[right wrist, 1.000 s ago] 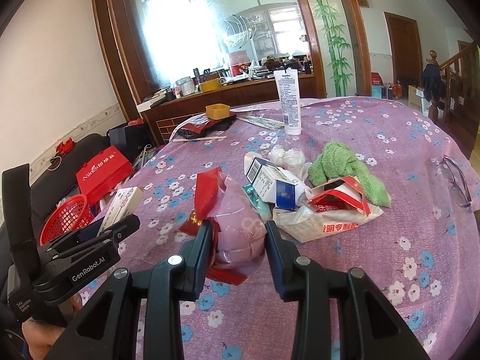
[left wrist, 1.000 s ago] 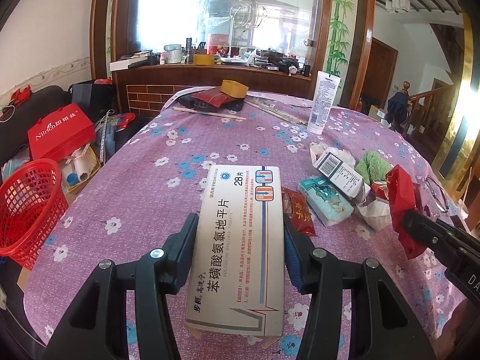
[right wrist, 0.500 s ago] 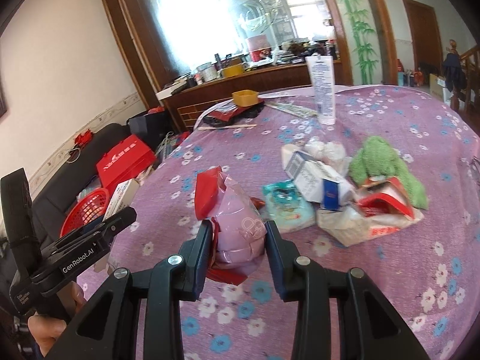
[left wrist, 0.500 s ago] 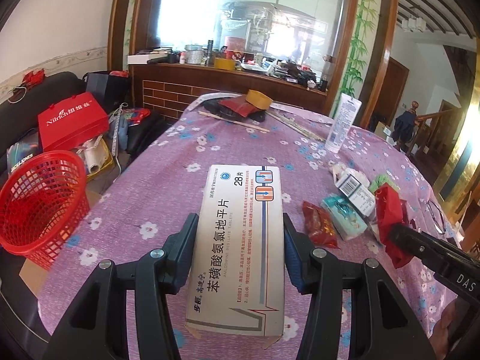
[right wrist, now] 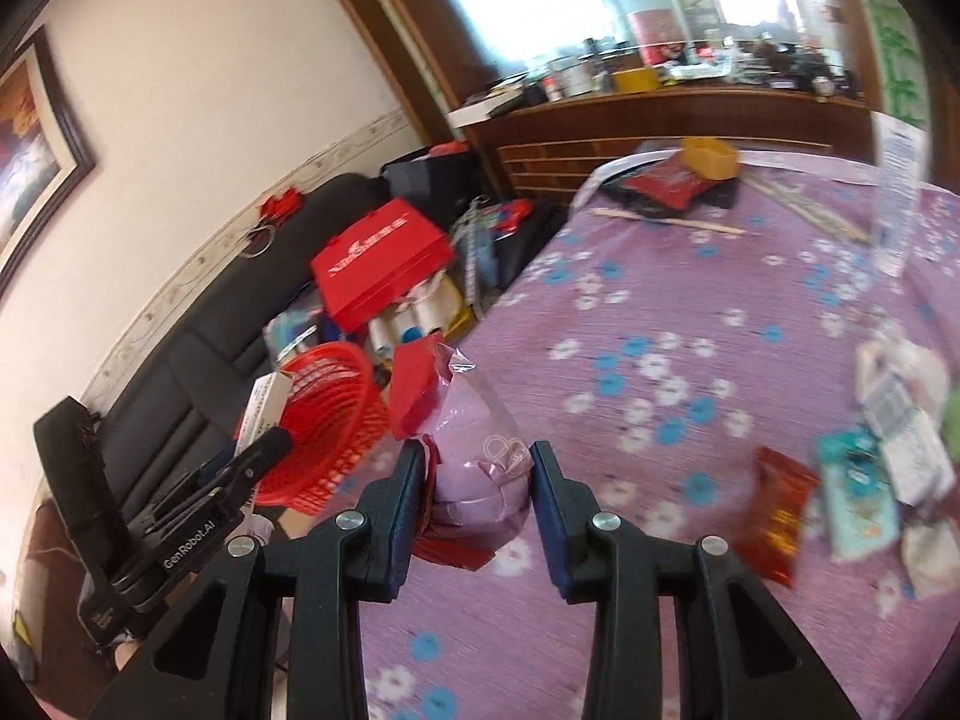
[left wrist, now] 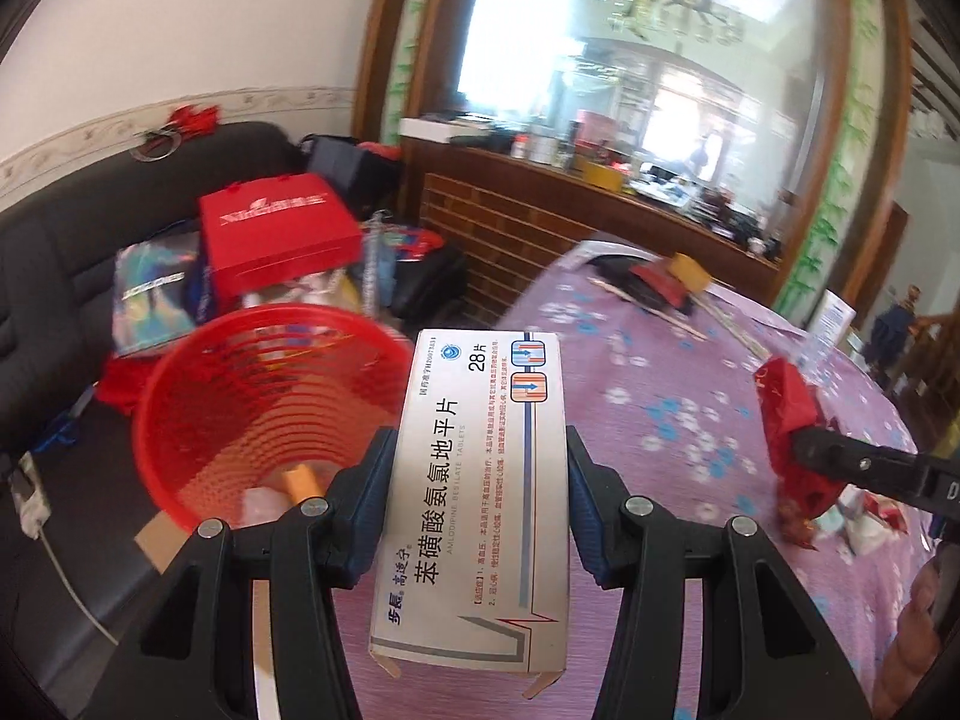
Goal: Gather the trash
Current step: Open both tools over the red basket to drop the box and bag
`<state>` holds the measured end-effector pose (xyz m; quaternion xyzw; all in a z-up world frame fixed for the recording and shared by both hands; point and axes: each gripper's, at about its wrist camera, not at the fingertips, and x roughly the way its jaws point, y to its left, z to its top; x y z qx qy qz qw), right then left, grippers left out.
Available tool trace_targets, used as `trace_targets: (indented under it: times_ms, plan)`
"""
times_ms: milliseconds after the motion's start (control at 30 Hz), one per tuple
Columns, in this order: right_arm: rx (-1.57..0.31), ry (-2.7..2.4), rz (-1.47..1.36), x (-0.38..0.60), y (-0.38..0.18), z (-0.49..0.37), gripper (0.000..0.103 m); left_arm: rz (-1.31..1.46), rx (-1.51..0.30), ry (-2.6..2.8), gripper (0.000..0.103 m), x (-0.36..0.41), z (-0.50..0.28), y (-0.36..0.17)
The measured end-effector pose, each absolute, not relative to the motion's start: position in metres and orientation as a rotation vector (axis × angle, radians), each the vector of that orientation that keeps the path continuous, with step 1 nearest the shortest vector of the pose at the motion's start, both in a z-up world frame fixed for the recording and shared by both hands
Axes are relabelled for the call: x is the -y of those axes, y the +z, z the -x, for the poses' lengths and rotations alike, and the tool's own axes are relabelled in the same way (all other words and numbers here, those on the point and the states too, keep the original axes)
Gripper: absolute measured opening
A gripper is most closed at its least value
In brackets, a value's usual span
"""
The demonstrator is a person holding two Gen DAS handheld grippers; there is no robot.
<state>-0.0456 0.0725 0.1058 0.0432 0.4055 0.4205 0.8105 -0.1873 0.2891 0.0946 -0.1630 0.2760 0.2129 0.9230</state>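
table clutter blurred, white tube smeared

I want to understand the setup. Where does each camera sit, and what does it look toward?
Left wrist: on the left gripper, over the medicine box it holds, toward the red basket; the right gripper shows.
Right wrist: on the right gripper, over the pink bag, toward the purple table; the left gripper shows.
Shared: basket, table, red gift bag.
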Motion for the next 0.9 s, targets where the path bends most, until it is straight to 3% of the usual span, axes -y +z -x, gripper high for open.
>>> trace_targets:
  times_ms: [300, 500, 533, 567, 633, 900]
  plan:
    - [-0.873, 1.036, 0.002, -0.186, 0.114, 0.050, 0.039, 0.449, -0.532, 0.603, 0.051, -0.388, 0.232, 0.089]
    - [-0.909, 1.093, 0.020, -0.248, 0.105, 0.048, 0.042, 0.482, -0.527, 0.604, 0.051, -0.405, 0.231, 0.079]
    - [-0.917, 1.098, 0.024, -0.257, 0.103, 0.048, 0.047, 0.489, -0.527, 0.602, 0.054, -0.406, 0.228, 0.077]
    - [-0.922, 1.110, 0.026, -0.265, 0.102, 0.047, 0.052, 0.497, -0.528, 0.604, 0.065, -0.408, 0.226, 0.076]
    - [-0.917, 1.091, 0.028, -0.273, 0.100, 0.044, 0.066, 0.510, -0.519, 0.610, 0.076, -0.409, 0.225, 0.076]
    - [-0.800, 0.995, 0.014, -0.198, 0.109, 0.047, 0.066, 0.498, -0.479, 0.584, 0.076, -0.386, 0.226, 0.086]
